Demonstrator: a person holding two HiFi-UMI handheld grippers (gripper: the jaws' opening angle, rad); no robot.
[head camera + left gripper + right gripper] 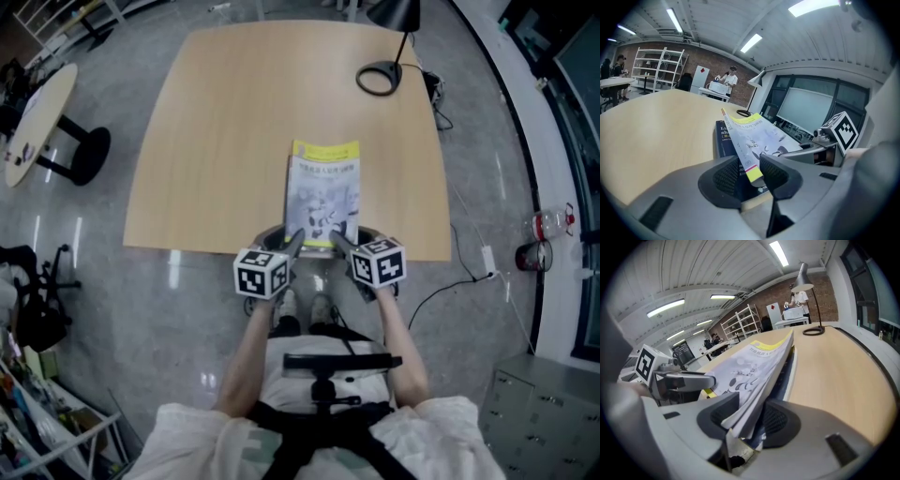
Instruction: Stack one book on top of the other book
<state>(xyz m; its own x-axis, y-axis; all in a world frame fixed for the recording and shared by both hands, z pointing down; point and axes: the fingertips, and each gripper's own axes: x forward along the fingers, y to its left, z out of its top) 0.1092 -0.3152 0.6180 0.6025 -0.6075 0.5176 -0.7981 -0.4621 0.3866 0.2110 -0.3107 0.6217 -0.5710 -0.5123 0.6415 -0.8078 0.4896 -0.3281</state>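
Observation:
A thin white book with a yellow top band lies lengthwise at the near edge of the wooden table. My left gripper is shut on its near left corner and my right gripper on its near right corner. In the left gripper view the book runs out from between the left gripper's pads, tilted above a dark blue book that lies flat under it. In the right gripper view the right gripper pinches the page edges of the white book, and the dark book's edge shows beneath.
A black desk lamp stands at the table's far right corner. A round side table and a stool stand on the floor to the left. A bottle and cables lie on the floor at the right, near grey cabinets.

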